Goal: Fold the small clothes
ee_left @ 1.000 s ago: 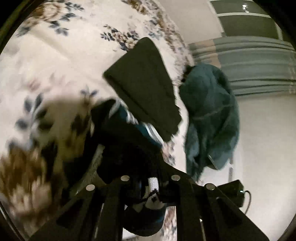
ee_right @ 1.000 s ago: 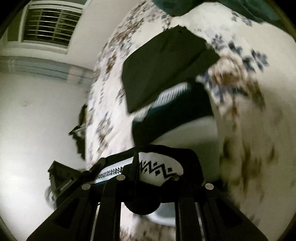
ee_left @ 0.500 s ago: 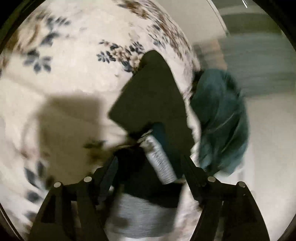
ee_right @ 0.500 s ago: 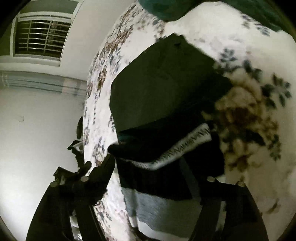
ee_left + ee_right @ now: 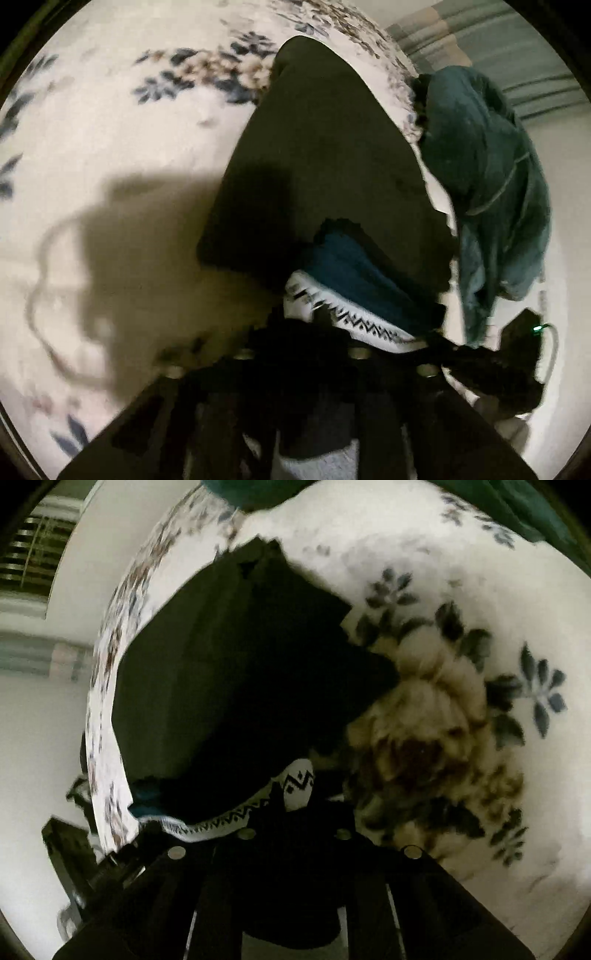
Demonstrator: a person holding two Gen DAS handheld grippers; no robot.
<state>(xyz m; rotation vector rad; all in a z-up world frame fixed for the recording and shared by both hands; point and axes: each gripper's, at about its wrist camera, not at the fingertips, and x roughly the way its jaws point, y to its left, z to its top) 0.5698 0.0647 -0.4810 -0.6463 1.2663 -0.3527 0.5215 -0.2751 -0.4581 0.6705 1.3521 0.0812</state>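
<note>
Both my left gripper [image 5: 299, 332] and right gripper [image 5: 295, 812] pinch the patterned garment [image 5: 354, 291] just below the folded dark cloth [image 5: 325, 177].

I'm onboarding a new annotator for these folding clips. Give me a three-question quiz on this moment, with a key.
1. True or false: the flat dark folded garment lies on the floral bedspread.
2. Which colour is the crumpled cloth at the bed's edge? A) red B) teal C) yellow
3. Fill in: the white band of the small garment near the left gripper carries a black ____ pattern.

Key: 1 true; 2 B; 3 zigzag.
</note>
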